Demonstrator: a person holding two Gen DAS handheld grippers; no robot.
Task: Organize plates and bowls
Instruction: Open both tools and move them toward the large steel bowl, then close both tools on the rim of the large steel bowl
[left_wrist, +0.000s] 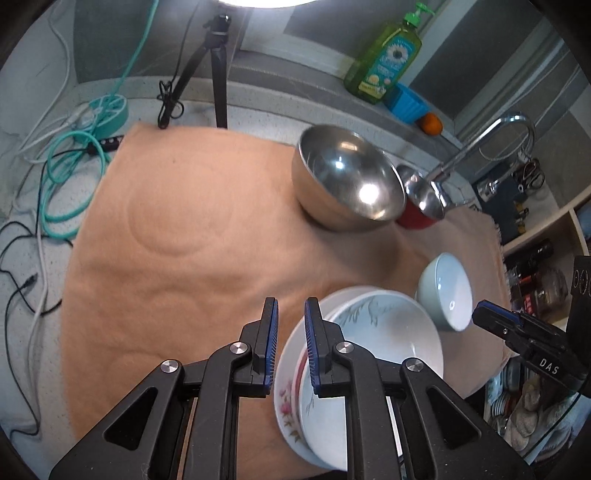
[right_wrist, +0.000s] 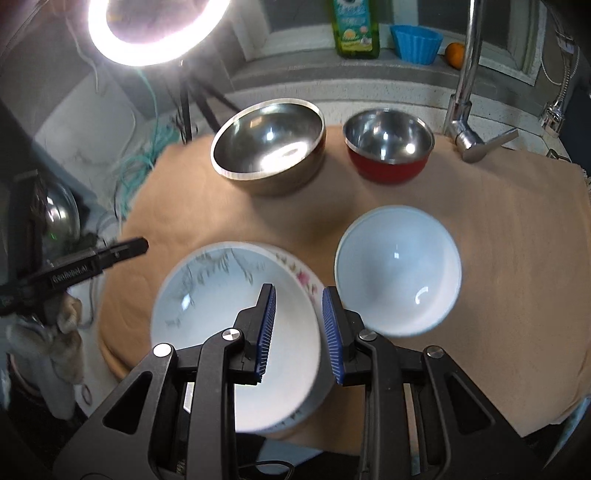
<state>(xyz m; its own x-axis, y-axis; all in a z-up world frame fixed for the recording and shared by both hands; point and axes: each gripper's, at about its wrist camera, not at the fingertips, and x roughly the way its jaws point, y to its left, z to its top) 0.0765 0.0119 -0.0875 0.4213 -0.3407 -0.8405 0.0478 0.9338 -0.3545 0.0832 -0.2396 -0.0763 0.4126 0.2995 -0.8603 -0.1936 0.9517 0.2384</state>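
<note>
Bowls and plates sit on our tan cloth (right_wrist: 498, 240). Our right tongs (right_wrist: 298, 325) are parted, straddling the rim of the white patterned bowl (right_wrist: 221, 295) stacked on the flowered plate (right_wrist: 301, 275). Our left tongs (left_wrist: 290, 343) are parted too, holding nothing, beside that stack. Nearby stand the pale blue bowl (right_wrist: 399, 269), steel bowl (right_wrist: 267, 142) and red bowl (right_wrist: 388, 147).

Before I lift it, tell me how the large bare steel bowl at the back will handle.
The large bare steel bowl looks thin-walled, so probably light for its size. Its polished, rounded outside likely slips between the pads, so a rim pinch seems safer. It already sits tilted on the tan cloth, so a push may rock it.
</note>
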